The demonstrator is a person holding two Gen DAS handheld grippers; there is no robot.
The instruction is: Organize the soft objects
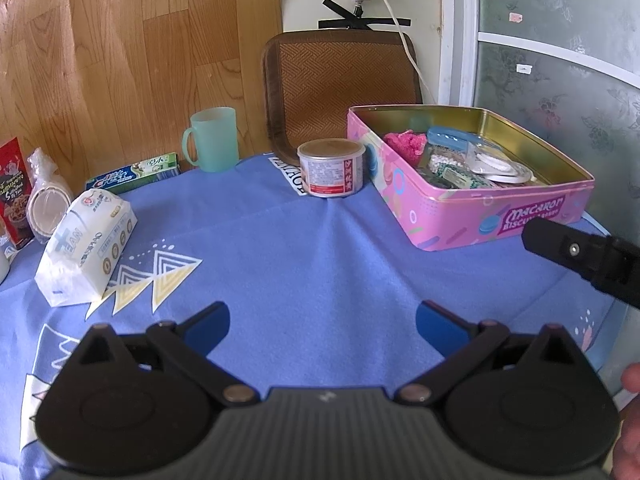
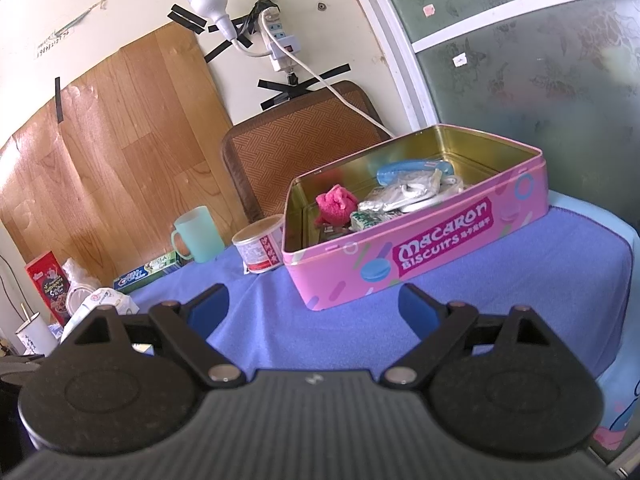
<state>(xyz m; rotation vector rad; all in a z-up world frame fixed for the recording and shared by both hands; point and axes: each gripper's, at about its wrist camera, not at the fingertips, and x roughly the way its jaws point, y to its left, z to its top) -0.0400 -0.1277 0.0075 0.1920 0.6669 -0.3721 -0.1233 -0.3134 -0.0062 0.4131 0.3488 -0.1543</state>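
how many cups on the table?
2 visible. A green mug stands at the table's far edge beside the tin can; a white cup sits at far left. Others may be hidden.

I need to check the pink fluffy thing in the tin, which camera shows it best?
The right wrist view: the pink fluffy thing shows whole, inside the pink tin. In the left wrist view it is smaller, and the tin's near wall hides its lower part.
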